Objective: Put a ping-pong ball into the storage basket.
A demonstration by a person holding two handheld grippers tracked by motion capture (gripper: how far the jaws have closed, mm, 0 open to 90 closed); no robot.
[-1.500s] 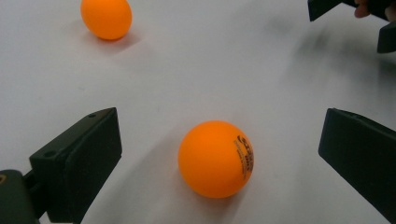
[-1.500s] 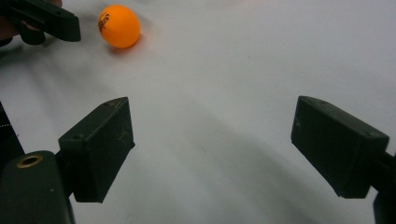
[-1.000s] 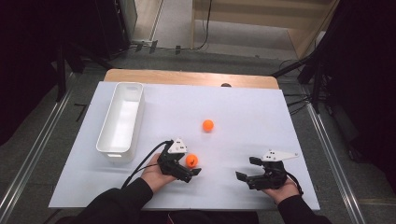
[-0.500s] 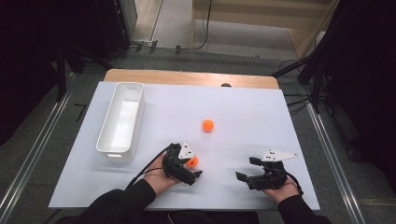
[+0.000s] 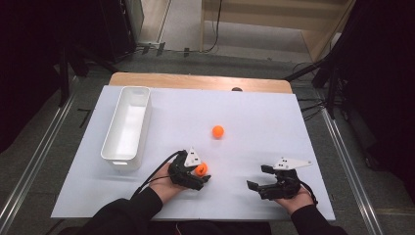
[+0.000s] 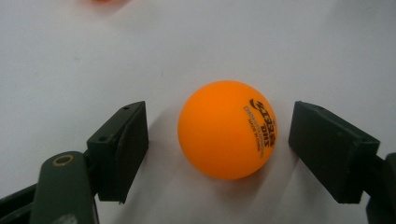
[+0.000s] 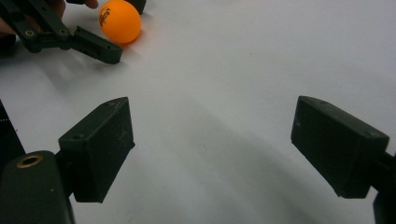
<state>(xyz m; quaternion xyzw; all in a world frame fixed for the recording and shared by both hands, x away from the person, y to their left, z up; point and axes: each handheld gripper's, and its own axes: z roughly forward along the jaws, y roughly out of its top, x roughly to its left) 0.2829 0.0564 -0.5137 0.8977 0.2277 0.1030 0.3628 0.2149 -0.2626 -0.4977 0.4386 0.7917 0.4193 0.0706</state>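
Now left tongs (image 6: 219, 140) just closing around the orange ping-pong ball (image 6: 227, 129) on the white desk (image 5: 254, 122), small gaps both sides, right tongs (image 7: 210, 154) wide, nothing between, second ball (image 5: 218, 131) beyond.

– What surrounds the work area?
– A white tabletop (image 5: 274, 122) with a wooden edge (image 5: 195, 81) at its far side, on grey floor (image 5: 230, 41).
– And beyond?
– Dark stands (image 5: 337, 73), a pale wooden unit (image 5: 274, 14), dim light.
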